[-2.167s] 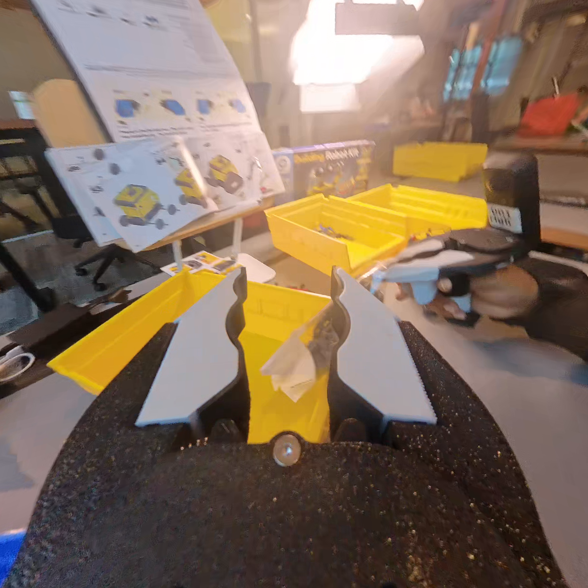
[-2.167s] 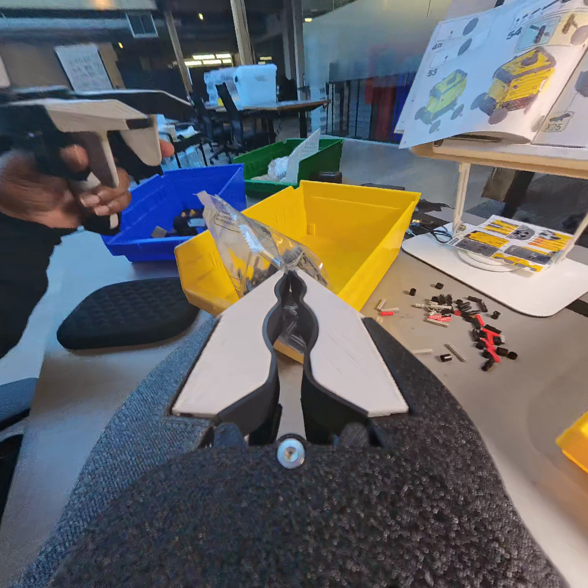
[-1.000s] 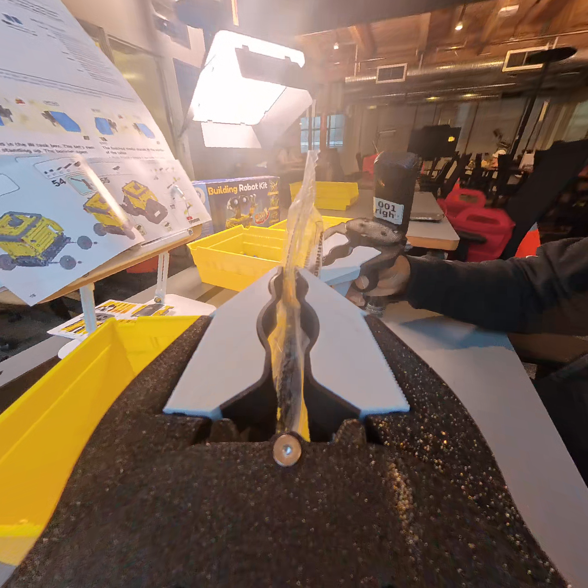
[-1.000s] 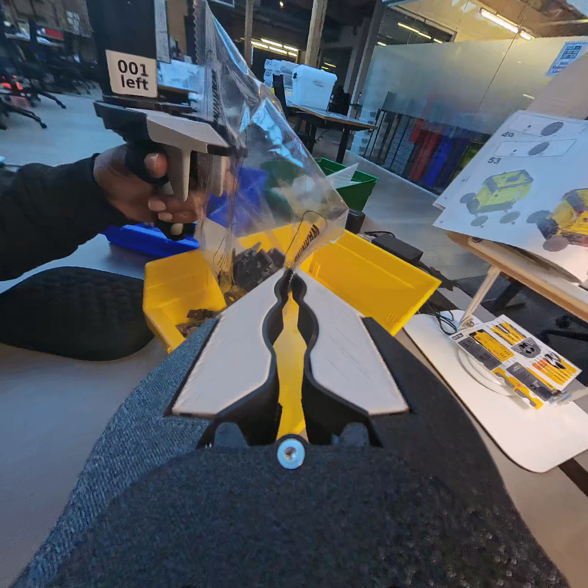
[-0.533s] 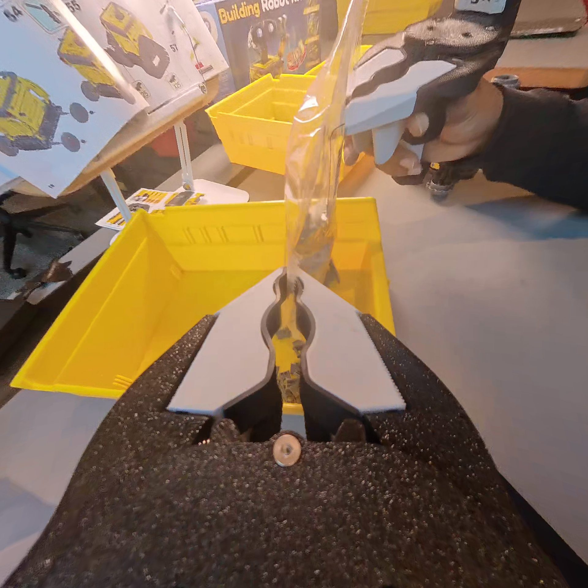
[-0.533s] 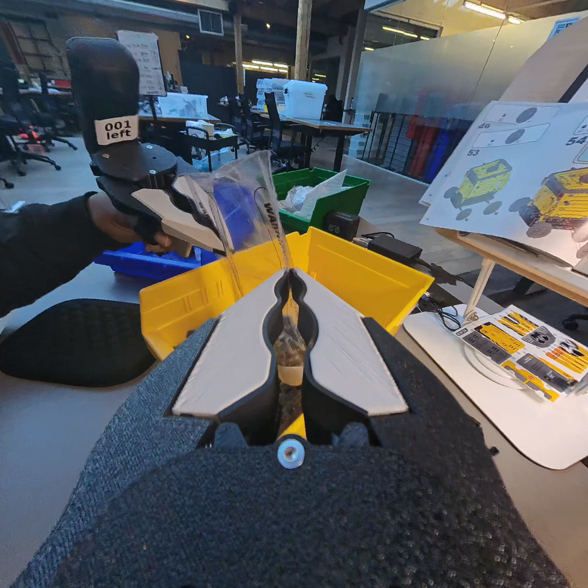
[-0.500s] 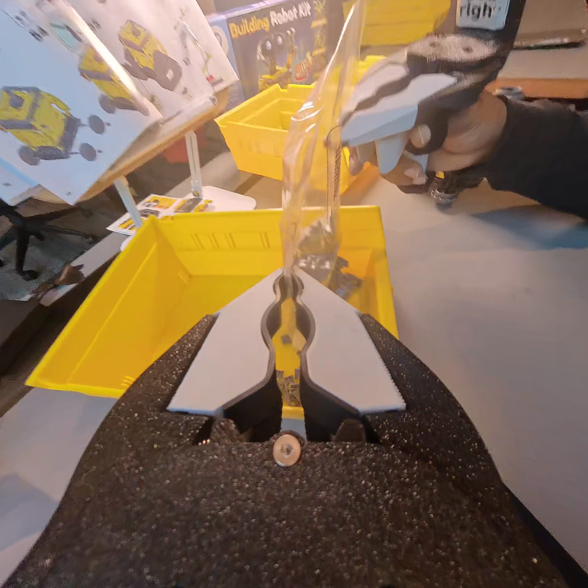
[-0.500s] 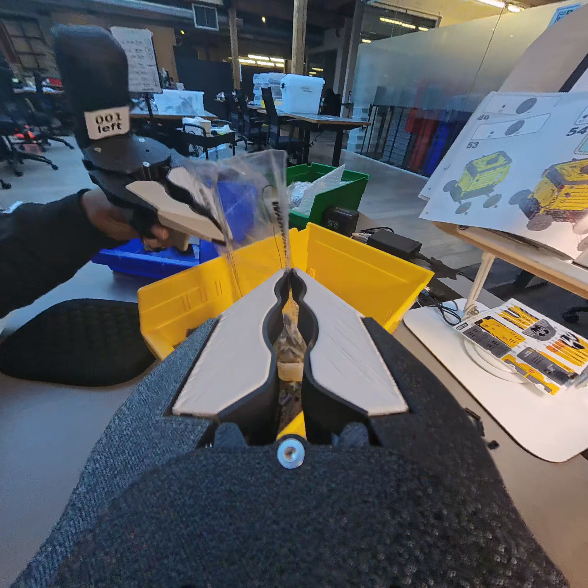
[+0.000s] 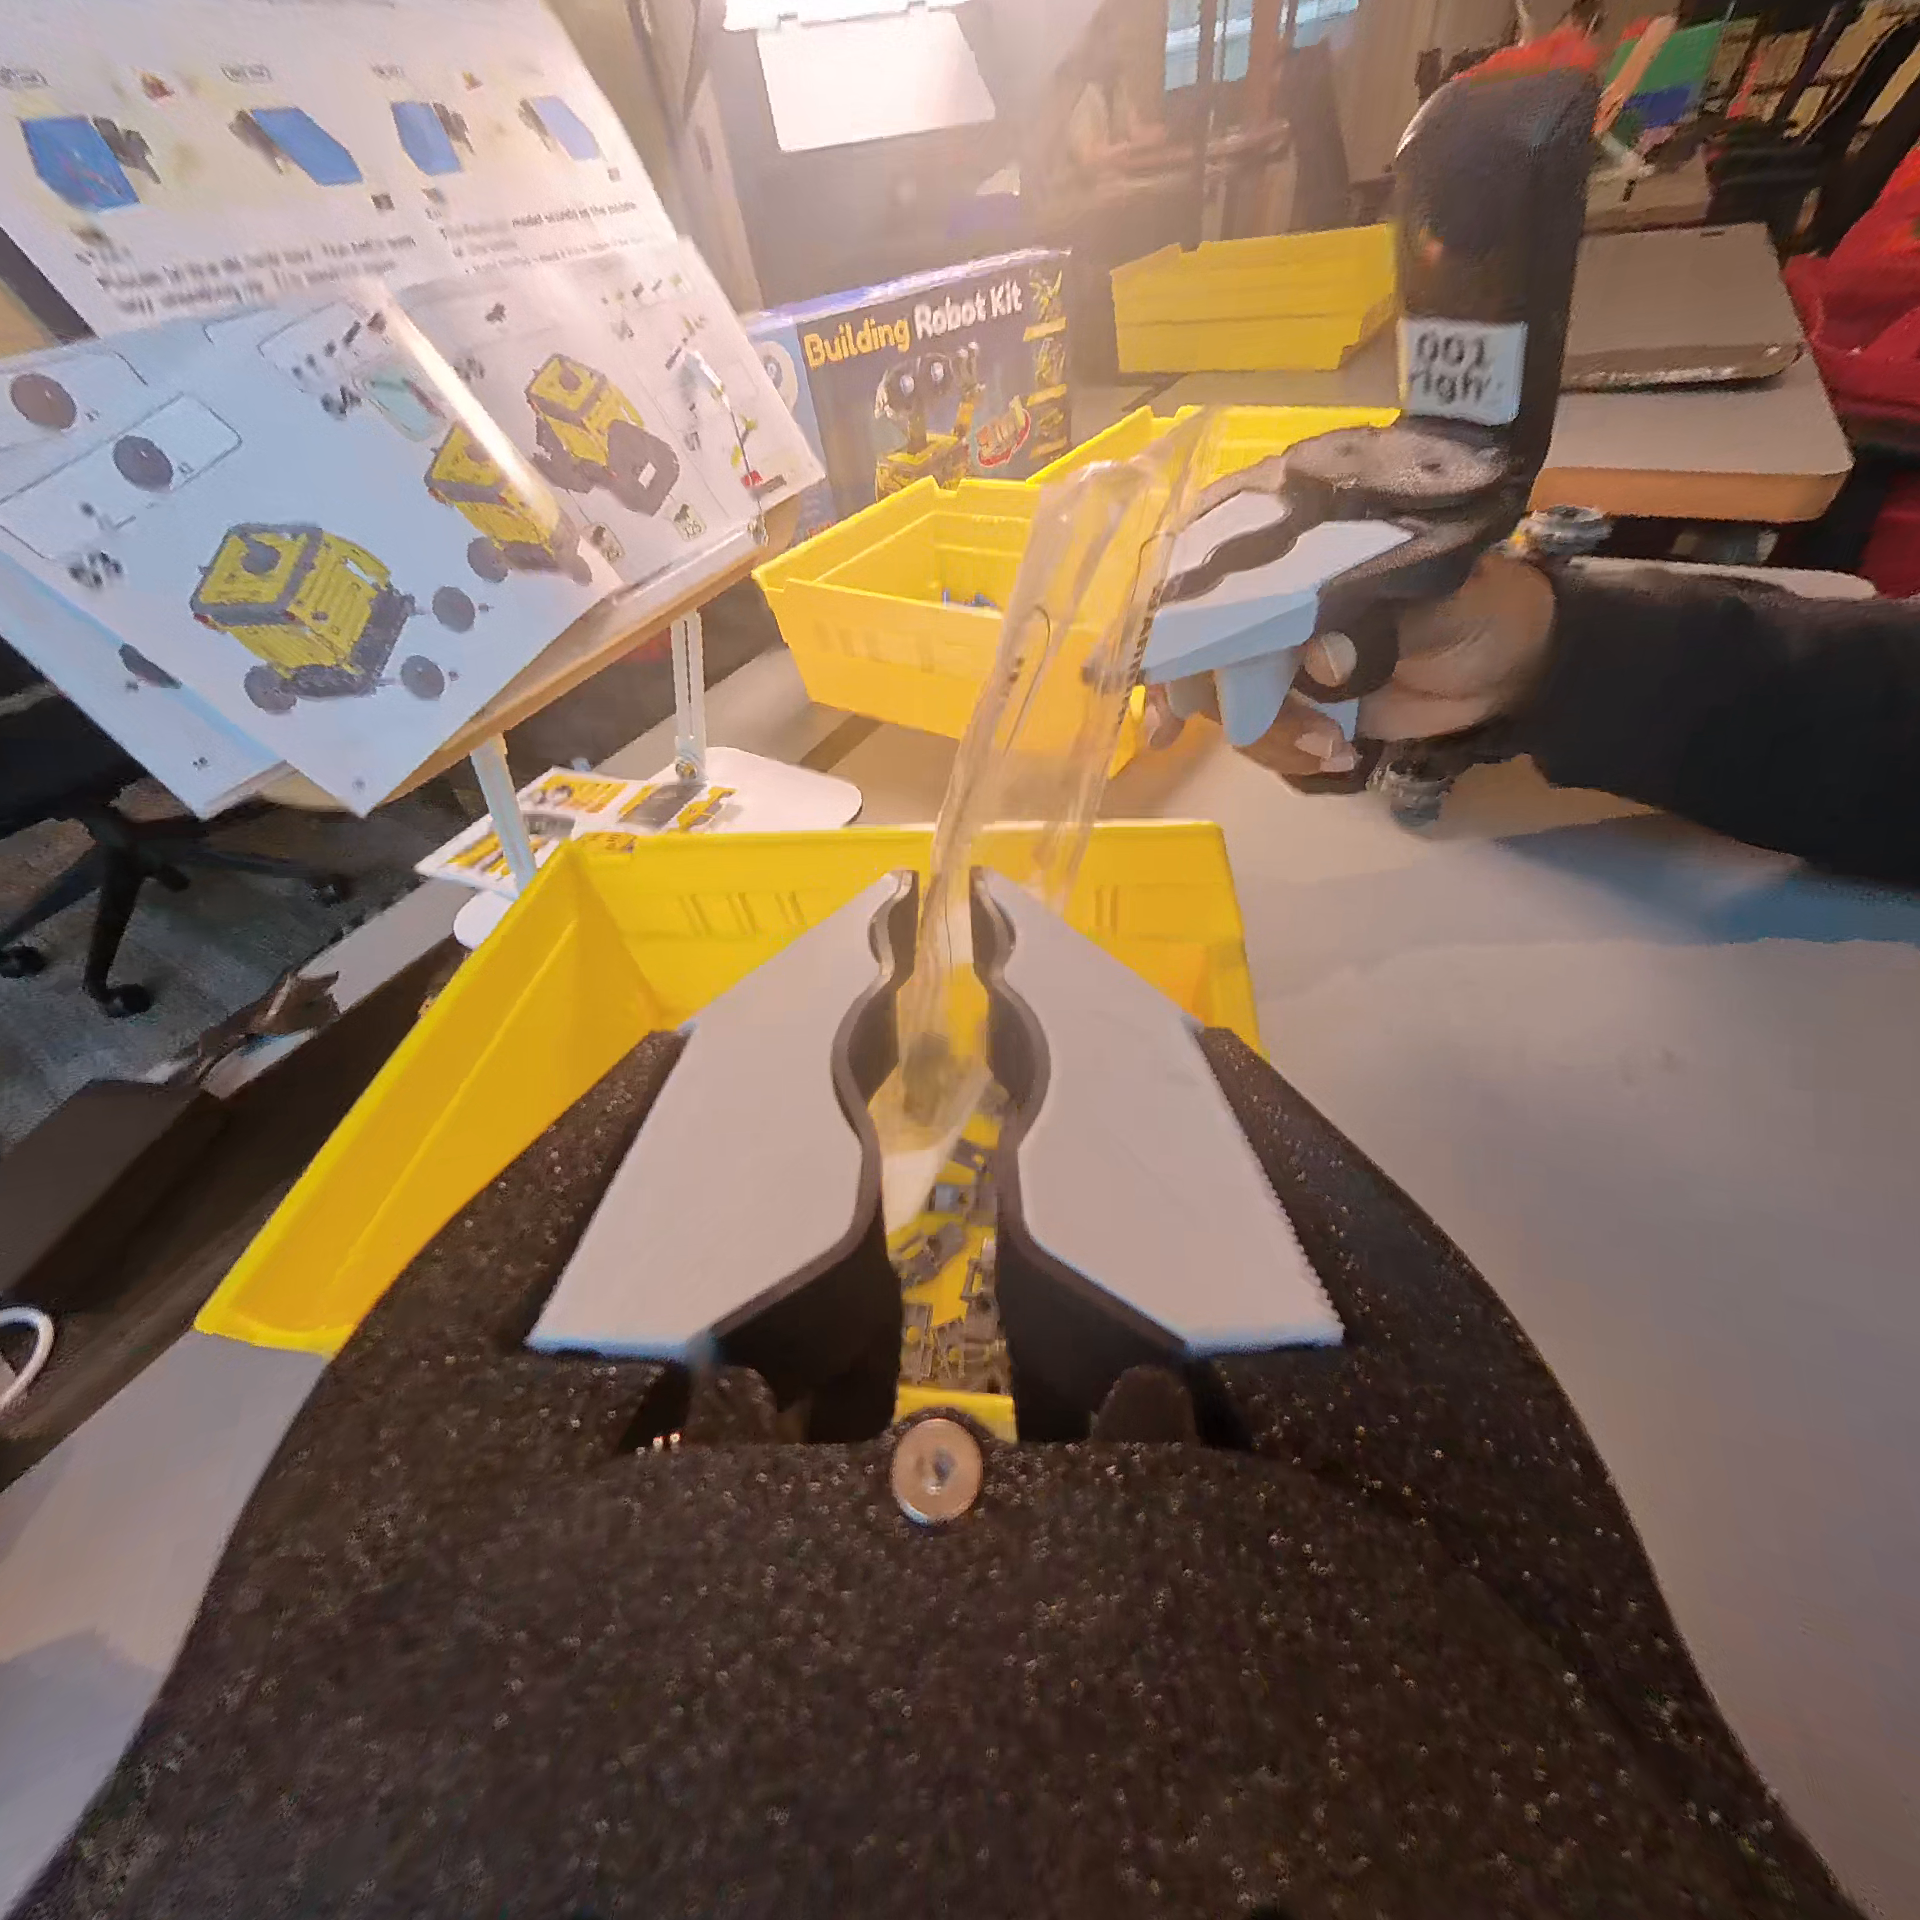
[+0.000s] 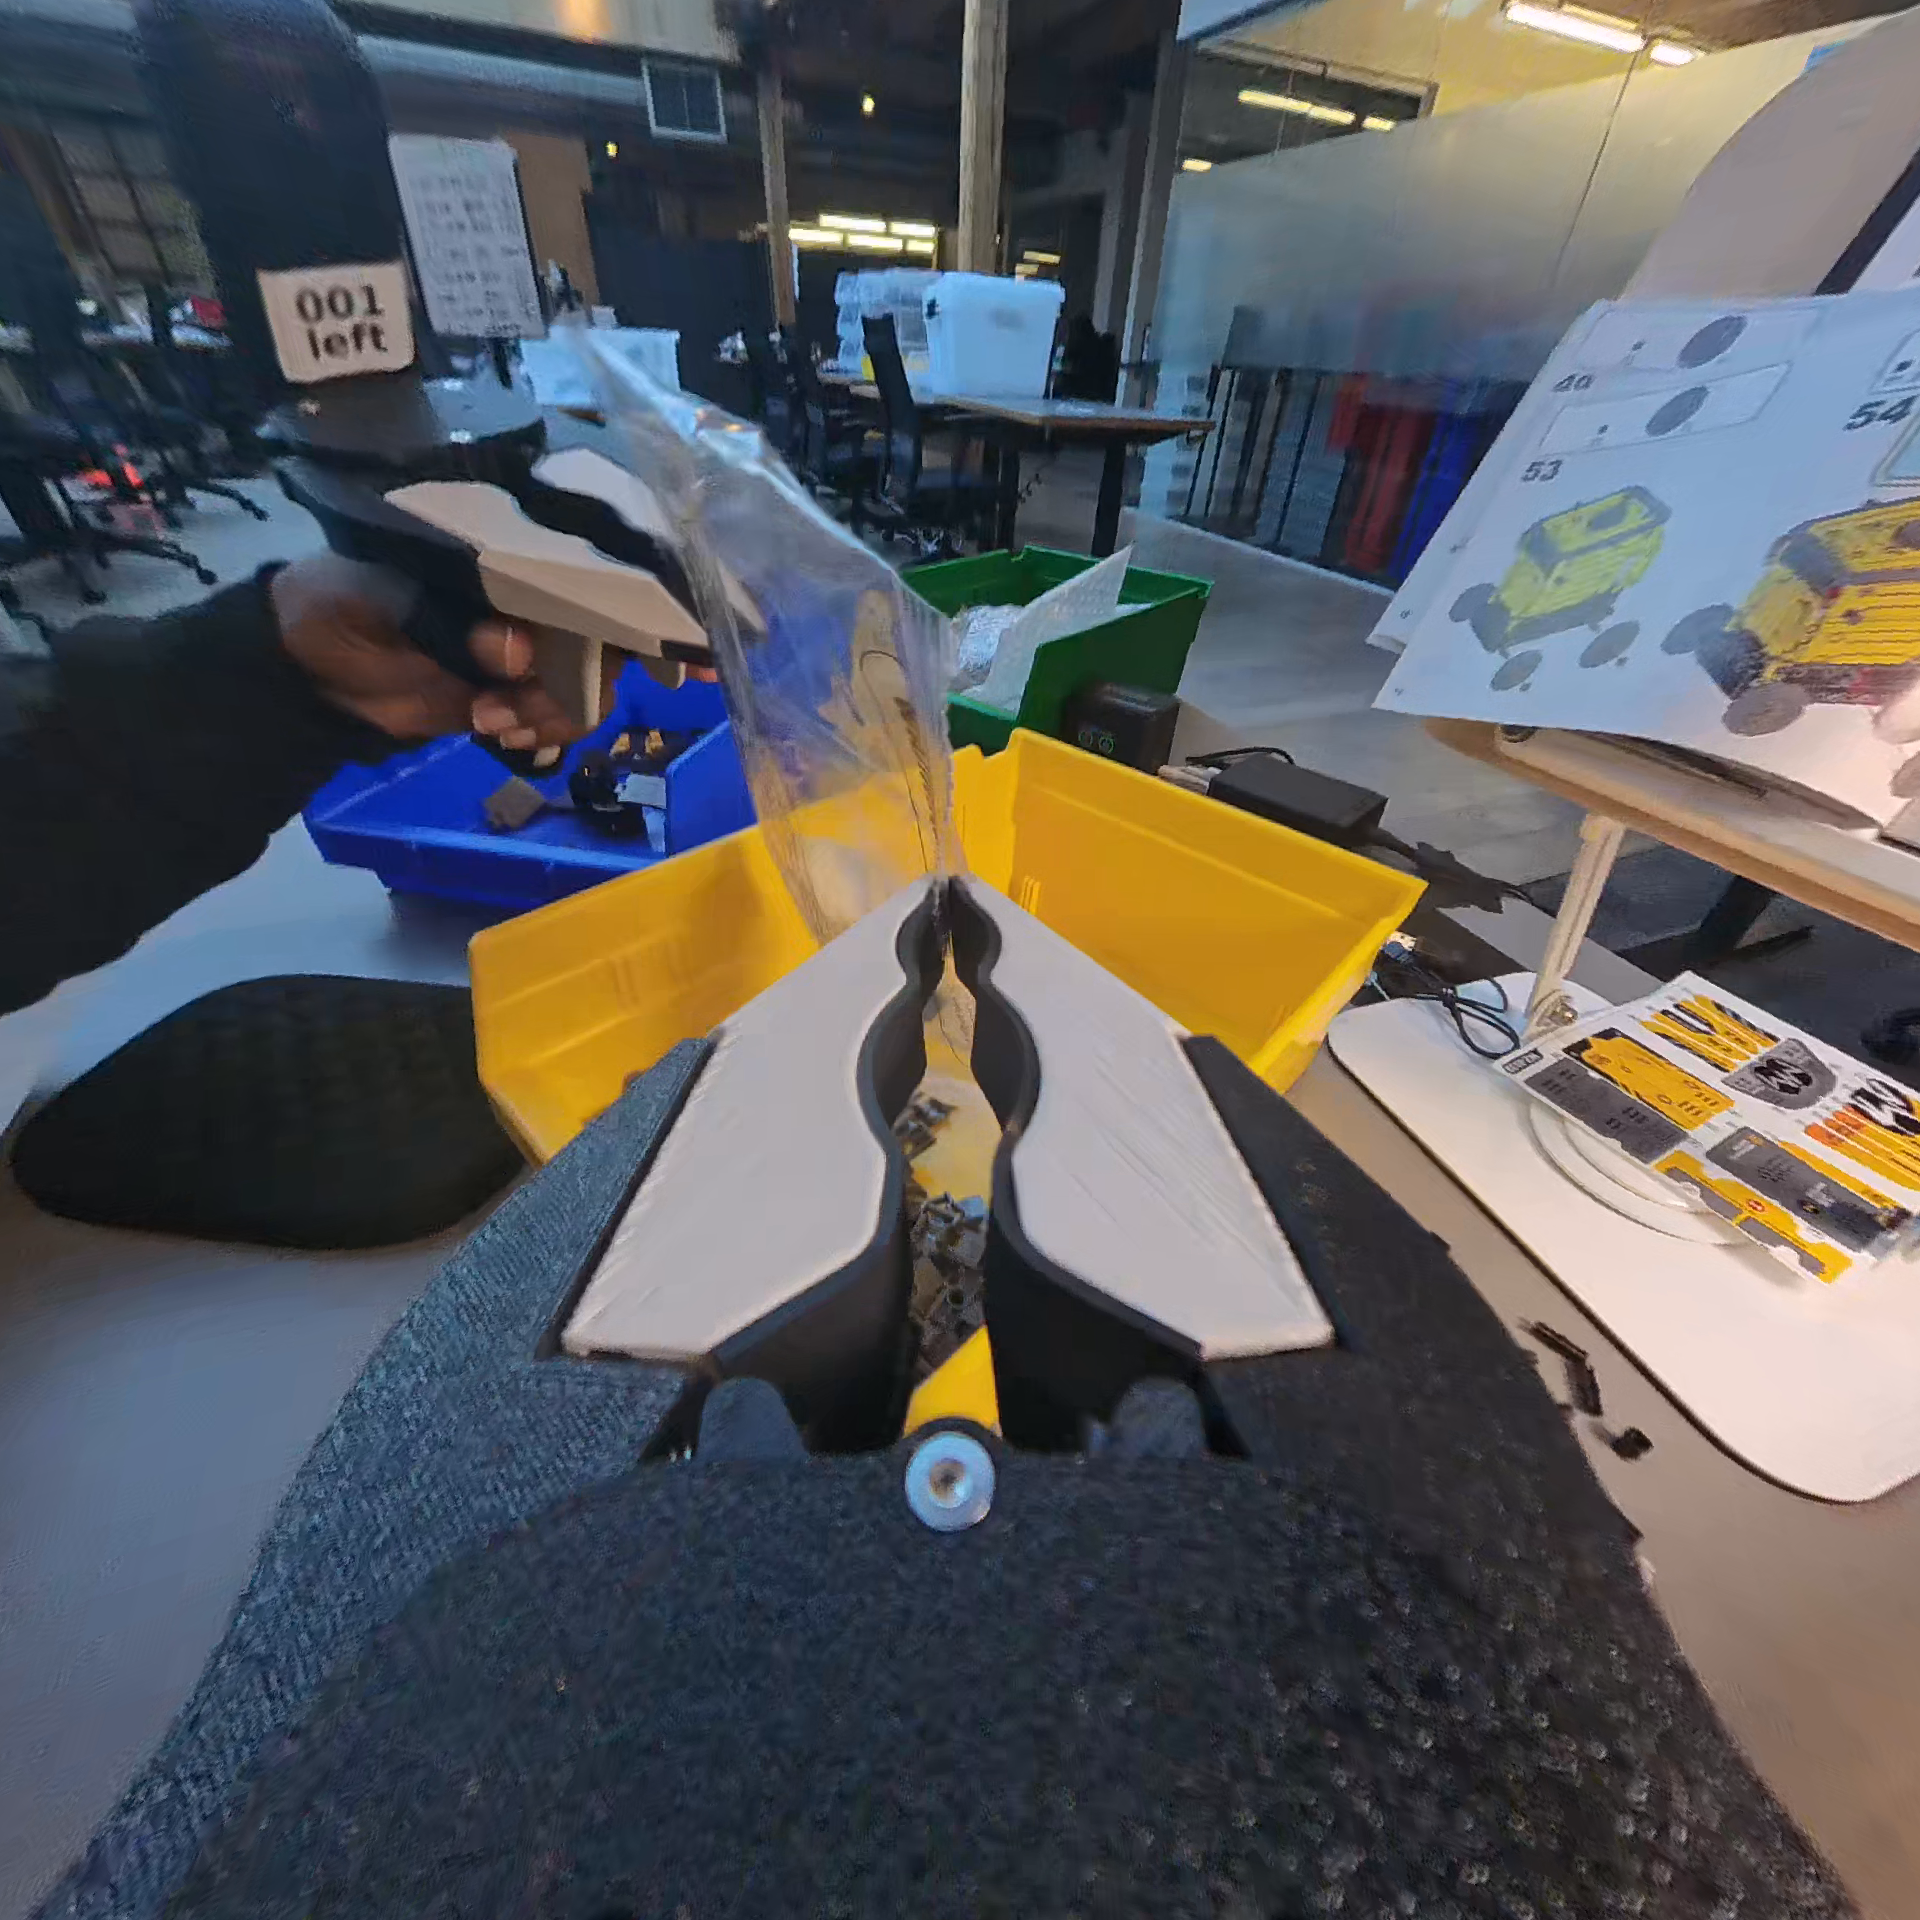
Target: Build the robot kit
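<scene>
Clear plastic bag point(image 9: 1049, 665), pinched between both grippers, hanging over yellow bin point(image 9: 499, 1049) (small dark parts inside).

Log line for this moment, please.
left gripper: shut on clear plastic bag | right gripper: shut on bag | bag: above yellow plastic bin | bin: small dark parts

The small dark parts point(image 9: 940, 1262) lying in the yellow plastic bin point(image 9: 436, 1101) show only through the gap between the left claw's point(image 9: 943, 888) fingers; the rest is hidden, too small to identify. The clear plastic bag point(image 10: 831, 665) is motion-blurred. The open white instruction booklet point(image 10: 1704, 540) is cut off by the right edge.
</scene>
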A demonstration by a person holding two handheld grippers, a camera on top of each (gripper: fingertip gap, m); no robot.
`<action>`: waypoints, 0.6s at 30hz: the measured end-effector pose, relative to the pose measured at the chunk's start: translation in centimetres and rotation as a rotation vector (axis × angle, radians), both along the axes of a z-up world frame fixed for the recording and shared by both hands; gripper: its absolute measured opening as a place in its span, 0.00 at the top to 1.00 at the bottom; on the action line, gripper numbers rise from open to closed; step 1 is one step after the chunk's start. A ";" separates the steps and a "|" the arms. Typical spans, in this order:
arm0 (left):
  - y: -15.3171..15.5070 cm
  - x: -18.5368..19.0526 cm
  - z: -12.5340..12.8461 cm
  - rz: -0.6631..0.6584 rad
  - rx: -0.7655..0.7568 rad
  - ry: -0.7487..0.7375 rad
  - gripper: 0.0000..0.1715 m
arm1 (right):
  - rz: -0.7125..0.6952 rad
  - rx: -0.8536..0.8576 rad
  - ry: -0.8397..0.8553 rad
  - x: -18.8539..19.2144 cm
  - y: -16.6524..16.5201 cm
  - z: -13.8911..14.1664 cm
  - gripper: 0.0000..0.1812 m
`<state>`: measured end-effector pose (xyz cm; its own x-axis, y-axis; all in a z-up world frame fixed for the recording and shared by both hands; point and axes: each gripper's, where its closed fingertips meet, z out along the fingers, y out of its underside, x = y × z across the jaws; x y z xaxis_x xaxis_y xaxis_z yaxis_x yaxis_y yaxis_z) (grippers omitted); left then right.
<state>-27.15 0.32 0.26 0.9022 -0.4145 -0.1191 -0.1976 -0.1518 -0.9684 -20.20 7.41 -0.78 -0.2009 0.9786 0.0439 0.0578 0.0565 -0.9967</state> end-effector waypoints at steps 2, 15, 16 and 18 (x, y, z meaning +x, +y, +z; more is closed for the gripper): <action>0.0 -0.3 -1.8 0.011 -0.076 0.016 0.95 | 0.017 0.039 -0.038 0.0 -0.5 -1.2 1.00; 0.6 1.2 -3.2 -0.045 -0.179 0.126 1.00 | 0.085 -0.337 0.196 1.8 1.7 0.5 1.00; 0.5 1.3 -2.4 -0.061 -0.173 0.113 1.00 | 0.044 -0.315 0.160 1.6 2.4 -0.2 1.00; 0.2 1.6 -1.0 -0.100 -0.179 0.066 1.00 | 0.004 -0.300 0.077 1.2 3.2 -1.7 1.00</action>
<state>-25.52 0.48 -0.70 0.8484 -0.5212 -0.0927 -0.2820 -0.2968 -0.9123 -18.96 10.61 -2.45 -0.2119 0.9495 -0.2314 -0.0182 -0.2405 -0.9705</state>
